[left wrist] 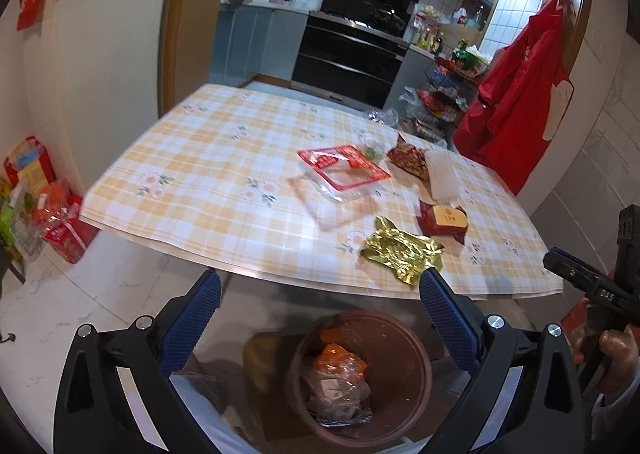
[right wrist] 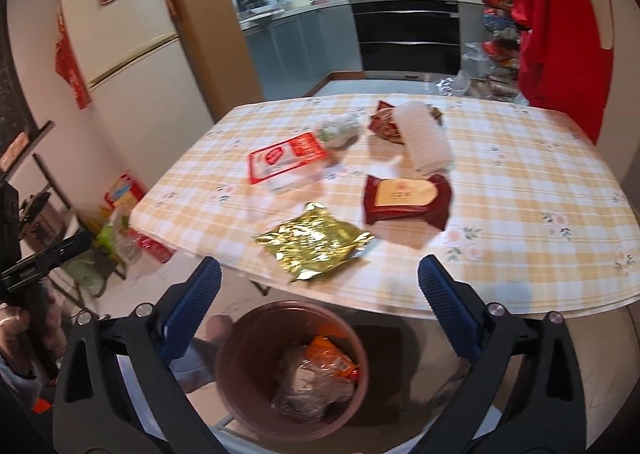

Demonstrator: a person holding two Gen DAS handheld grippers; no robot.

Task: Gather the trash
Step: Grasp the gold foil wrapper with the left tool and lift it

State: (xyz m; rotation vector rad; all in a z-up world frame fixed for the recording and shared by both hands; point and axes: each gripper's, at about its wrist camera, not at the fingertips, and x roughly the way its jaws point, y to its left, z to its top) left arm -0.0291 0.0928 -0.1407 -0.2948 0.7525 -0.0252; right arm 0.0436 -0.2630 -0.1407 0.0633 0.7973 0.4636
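Observation:
A brown trash bin stands on the floor below the table's near edge, with wrappers inside. On the checked tablecloth lie a gold foil wrapper, a dark red packet, a clear tray with a red rim, a white foam sleeve and a red snack bag. My left gripper is open and empty above the bin. My right gripper is open and empty above the bin.
A fridge stands left of the table. Bags and boxes crowd the floor at the left. A red garment hangs at the right. An oven is behind the table.

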